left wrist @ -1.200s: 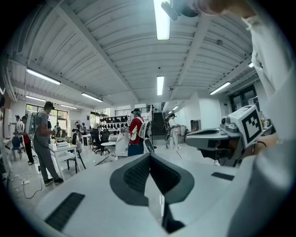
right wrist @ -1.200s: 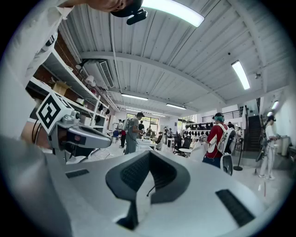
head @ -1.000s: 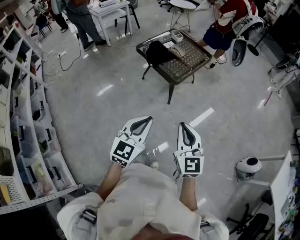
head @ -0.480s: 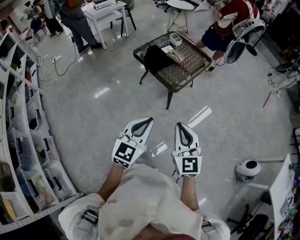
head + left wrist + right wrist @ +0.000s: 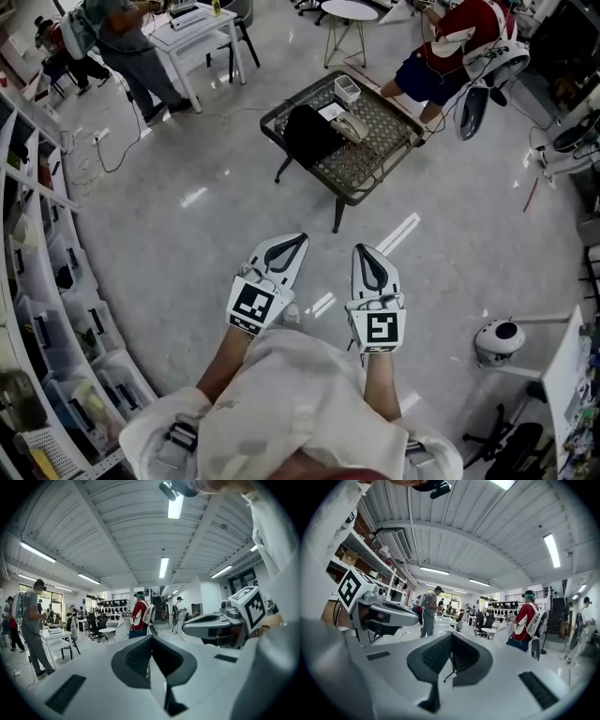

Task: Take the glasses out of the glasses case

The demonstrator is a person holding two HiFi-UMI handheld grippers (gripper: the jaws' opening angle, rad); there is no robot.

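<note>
While my left gripper (image 5: 298,240) and right gripper (image 5: 362,251) hang empty, fingers pressed together, well apart from what looks like the glasses case (image 5: 353,127) near the middle of the tabletop (image 5: 380,155), I could arrive unopened and knock it off.

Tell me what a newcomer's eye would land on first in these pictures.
First come the white left gripper and right gripper, each with a black square marker, side by side over the glossy grey floor, jaws shut on nothing. Beyond them stands a low dark mesh-topped table carrying a black bundle, with a person in a red top beside it.
</note>
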